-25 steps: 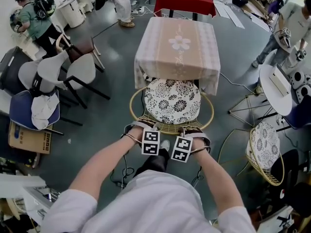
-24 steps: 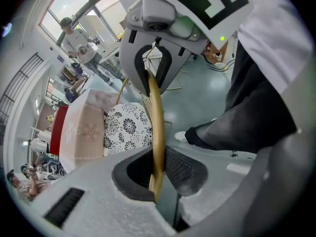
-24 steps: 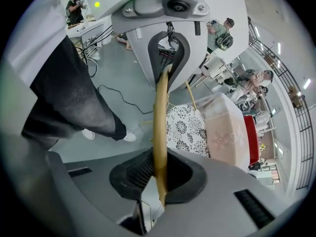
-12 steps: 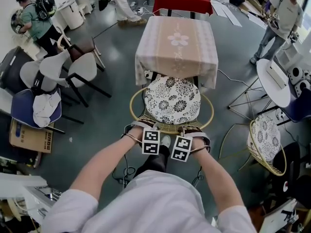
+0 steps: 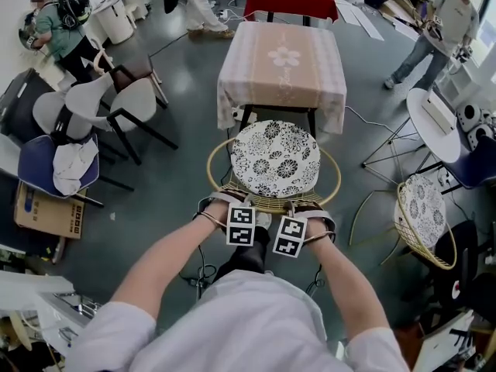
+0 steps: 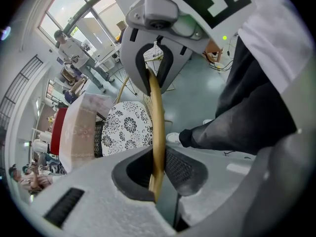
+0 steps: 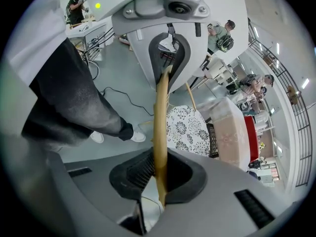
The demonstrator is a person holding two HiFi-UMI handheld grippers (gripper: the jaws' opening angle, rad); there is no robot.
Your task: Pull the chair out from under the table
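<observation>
A rattan chair with a black-and-white floral cushion stands in front of a table under a pink cloth, its seat out from beneath the cloth's edge. The left gripper and right gripper sit side by side on the chair's near back rim. In the left gripper view the rattan rim runs between the pads, and the left gripper is shut on it. The right gripper view shows the same: the rim is clamped in the right gripper.
A second rattan chair and a round white table stand at the right. White chairs, a blue chair with a cloth and a cardboard box crowd the left. People stand at the back.
The chair has slid toward me with both grippers, and its seat now stands farther out from the tablecloth's edge. Both grips are unchanged. A person at the back right has walked.
</observation>
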